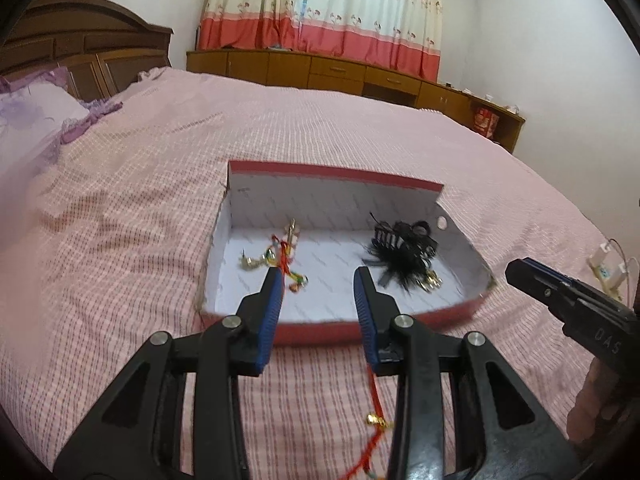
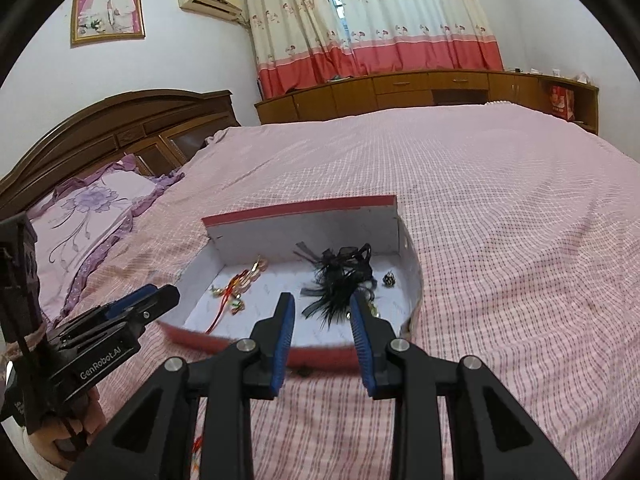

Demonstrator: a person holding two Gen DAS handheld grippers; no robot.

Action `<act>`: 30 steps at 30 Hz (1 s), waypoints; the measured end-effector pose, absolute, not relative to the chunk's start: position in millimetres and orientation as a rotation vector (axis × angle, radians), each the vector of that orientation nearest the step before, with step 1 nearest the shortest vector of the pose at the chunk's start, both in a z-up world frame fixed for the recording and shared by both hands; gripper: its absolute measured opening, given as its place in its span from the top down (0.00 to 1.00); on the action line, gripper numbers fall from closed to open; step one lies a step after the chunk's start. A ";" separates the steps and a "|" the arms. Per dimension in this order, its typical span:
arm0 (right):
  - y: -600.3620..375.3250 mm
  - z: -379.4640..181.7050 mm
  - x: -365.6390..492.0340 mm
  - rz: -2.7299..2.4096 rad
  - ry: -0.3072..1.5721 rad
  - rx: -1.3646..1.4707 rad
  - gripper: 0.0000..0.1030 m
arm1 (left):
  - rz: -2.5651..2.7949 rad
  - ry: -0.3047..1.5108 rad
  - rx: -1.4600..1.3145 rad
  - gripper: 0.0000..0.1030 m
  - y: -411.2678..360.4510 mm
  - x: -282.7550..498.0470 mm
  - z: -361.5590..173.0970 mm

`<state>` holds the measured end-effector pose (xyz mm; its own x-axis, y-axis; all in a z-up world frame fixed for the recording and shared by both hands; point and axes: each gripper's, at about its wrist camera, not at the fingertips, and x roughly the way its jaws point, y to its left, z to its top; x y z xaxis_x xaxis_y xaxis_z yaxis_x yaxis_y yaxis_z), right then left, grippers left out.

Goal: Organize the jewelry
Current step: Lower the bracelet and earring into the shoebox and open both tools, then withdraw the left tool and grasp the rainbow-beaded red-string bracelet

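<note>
A shallow box (image 1: 336,176) with a red rim and white inside lies on the pink bedspread. In it are a red cord piece with gold charms (image 1: 285,264) at the left and a black feather hair clip (image 1: 404,252) at the right. My left gripper (image 1: 317,274) hovers over the box's near edge, open, with nothing between its pads. A second red cord with a gold bead (image 1: 376,422) trails below its right finger. From the right wrist, the box (image 2: 300,208) holds the feather clip (image 2: 340,276) and a small dark ornament (image 2: 388,279). My right gripper (image 2: 320,298) is open and holds nothing.
A purple pillow (image 2: 88,208) and a wooden headboard (image 2: 132,128) are at the left. Low wooden cabinets (image 2: 400,88) line the far wall under curtains. Small white tags with cord (image 1: 604,272) lie on the bedspread at the right. A hand (image 2: 60,436) holds the left gripper.
</note>
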<state>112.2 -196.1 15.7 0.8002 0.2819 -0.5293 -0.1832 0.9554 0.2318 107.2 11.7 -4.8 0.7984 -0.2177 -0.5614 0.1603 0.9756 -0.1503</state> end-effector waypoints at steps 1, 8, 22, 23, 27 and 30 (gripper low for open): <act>-195.9 16.2 107.7 0.252 0.595 0.172 0.70 | -0.208 0.621 -0.101 0.73 12.2 104.5 -4.7; -195.5 16.2 83.6 0.263 0.609 0.163 0.70 | -0.243 0.677 -0.102 0.73 11.2 84.4 -7.2; -202.4 6.3 56.7 0.272 0.644 0.174 0.70 | -0.299 0.796 -0.075 0.73 5.3 64.7 -32.0; -202.7 5.3 55.4 0.273 0.646 0.174 0.70 | -0.304 0.806 -0.075 0.74 5.0 64.2 -34.4; -202.4 2.7 52.7 0.276 0.652 0.174 0.70 | -0.320 0.851 -0.070 0.74 0.9 62.3 -44.8; -203.5 0.2 50.9 0.276 0.656 0.179 0.70 | -0.330 0.885 -0.057 0.74 -3.1 61.1 -53.1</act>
